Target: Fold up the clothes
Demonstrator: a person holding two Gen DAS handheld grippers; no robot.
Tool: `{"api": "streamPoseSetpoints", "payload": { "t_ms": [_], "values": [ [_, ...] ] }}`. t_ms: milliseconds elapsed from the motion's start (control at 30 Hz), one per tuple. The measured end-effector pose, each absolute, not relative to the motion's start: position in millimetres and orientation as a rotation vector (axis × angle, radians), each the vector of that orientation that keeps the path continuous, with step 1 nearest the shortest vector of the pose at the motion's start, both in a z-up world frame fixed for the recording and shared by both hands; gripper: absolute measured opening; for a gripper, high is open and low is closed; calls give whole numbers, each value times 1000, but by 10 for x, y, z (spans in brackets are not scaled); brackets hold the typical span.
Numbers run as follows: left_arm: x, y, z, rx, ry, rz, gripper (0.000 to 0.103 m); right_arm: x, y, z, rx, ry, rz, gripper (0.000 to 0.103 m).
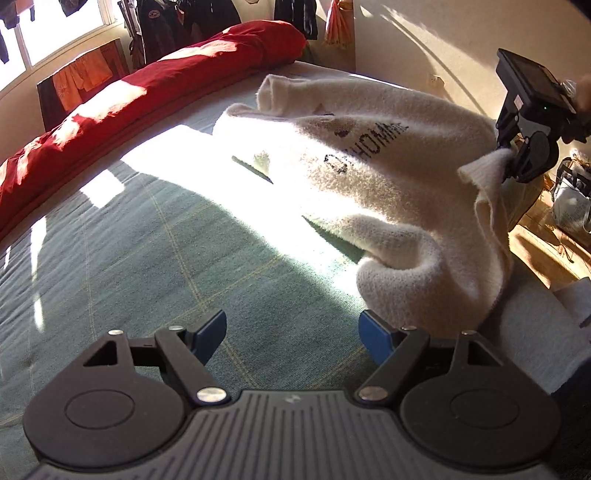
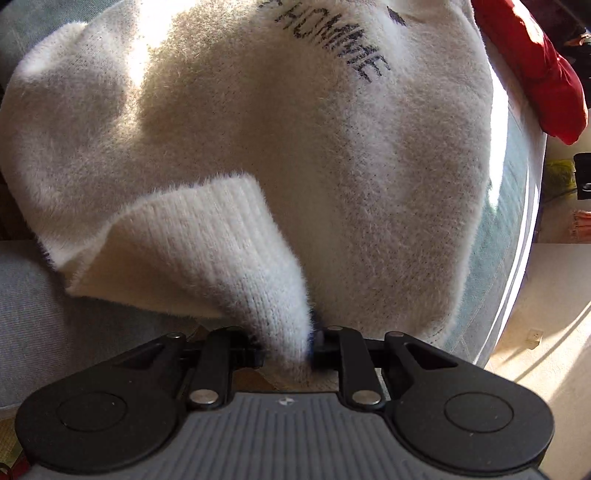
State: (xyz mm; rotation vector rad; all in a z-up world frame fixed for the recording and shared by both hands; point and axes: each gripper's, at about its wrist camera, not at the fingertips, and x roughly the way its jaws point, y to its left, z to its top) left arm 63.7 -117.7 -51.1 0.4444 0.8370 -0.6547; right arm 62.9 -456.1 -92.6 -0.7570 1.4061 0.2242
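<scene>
A fuzzy white sweater with black lettering lies crumpled on the green bed sheet, its right side lifted. My right gripper is shut on the sweater's ribbed hem and holds it up off the bed at the right edge. In the right wrist view the ribbed hem runs down between the shut jaws of the right gripper, and the sweater fills most of the frame. My left gripper hovers open over the sheet, its blue fingertips just short of the sweater's near fold.
A rolled red duvet lies along the far left side of the bed. Dark clothes hang by the window behind it. The wooden floor with bags is off the bed's right edge.
</scene>
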Motion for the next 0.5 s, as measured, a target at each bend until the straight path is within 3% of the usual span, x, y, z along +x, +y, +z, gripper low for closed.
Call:
{"api": "streamPoseSetpoints", "payload": {
  "t_ms": [333,500],
  "values": [
    [620,-1196,-529,440,845,-665,79,481,-4447,-620,-773,1339,240,28],
    [601,-1176,-508,434,831,-671,79,377,-4358,-435,-803,1309,242,36]
  ]
}}
